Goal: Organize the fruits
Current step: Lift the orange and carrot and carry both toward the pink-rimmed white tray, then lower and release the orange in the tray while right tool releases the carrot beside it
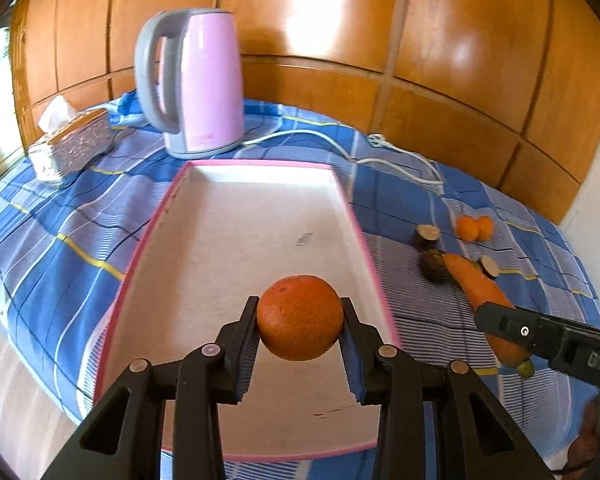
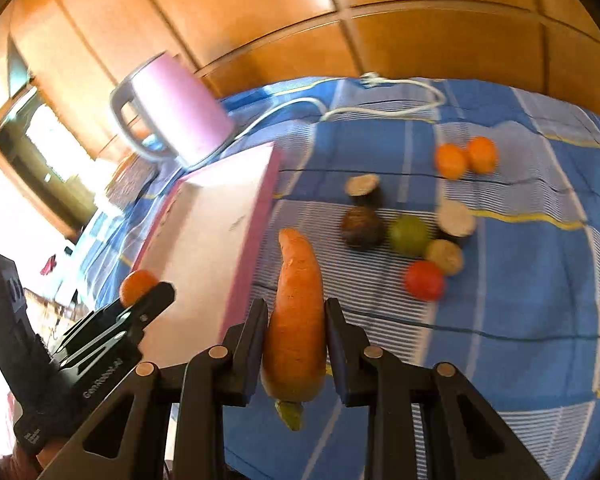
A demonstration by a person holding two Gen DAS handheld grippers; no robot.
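Round, dimpled orange (image 1: 300,317), unpeeled

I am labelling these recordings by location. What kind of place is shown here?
Probably a room in a home: a bed or table covered with a blue checked cloth, wooden wall panels, a pink kettle and a tissue box.
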